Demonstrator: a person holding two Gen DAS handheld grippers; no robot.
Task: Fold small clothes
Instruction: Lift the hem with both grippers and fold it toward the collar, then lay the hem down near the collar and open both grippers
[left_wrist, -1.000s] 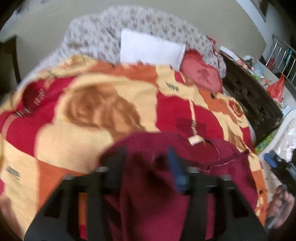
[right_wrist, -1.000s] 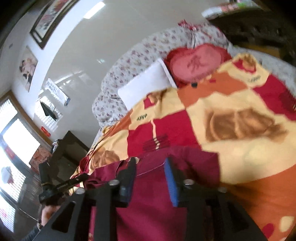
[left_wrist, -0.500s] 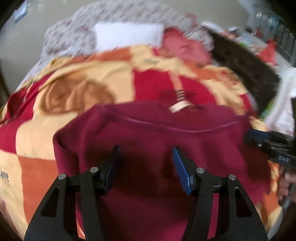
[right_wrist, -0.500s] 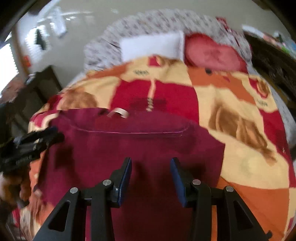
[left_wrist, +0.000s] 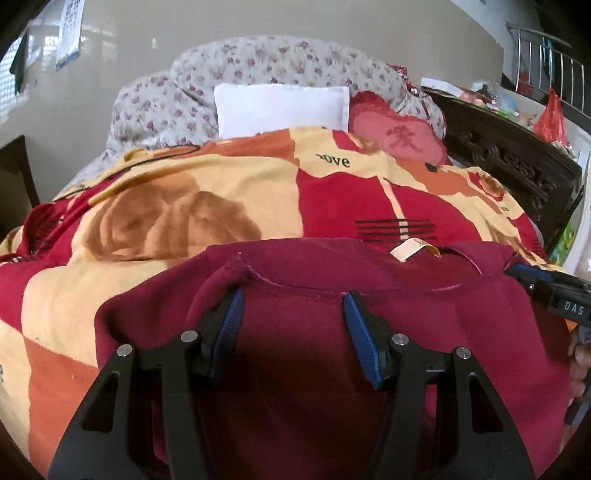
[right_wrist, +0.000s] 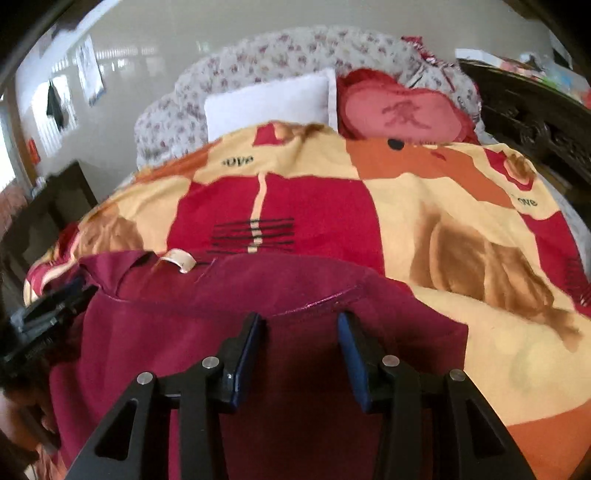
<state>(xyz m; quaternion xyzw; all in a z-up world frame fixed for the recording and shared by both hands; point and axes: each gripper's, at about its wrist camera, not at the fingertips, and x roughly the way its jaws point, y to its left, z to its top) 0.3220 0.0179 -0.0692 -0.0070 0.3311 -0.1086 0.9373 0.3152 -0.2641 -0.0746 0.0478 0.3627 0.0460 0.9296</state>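
A maroon garment (left_wrist: 295, 350) lies spread on the patterned blanket (left_wrist: 184, 192), its cream neck label (left_wrist: 408, 249) at the far edge. My left gripper (left_wrist: 293, 295) rests on it with jaws apart. A stitched hem runs across both fingertips and a small fold covers the left tip. My right gripper (right_wrist: 298, 317) sits on the same garment (right_wrist: 295, 288), open, its blue pads bare with a seam just past them. Each gripper shows in the other's view: the right gripper (left_wrist: 546, 288) at the garment's right edge, the left gripper (right_wrist: 48, 310) at its left edge.
A white pillow (left_wrist: 280, 107), a red heart cushion (left_wrist: 399, 136) and a floral quilt (left_wrist: 258, 66) are piled at the bed's far end. Dark carved wooden furniture (left_wrist: 509, 158) runs along the right. A person's hand (left_wrist: 578, 362) holds the right gripper.
The garment hung bunched in front of both grippers before; now it lies spread flat on the blanket. Both grippers came down with it and rolled level. Their jaws stayed about as wide.
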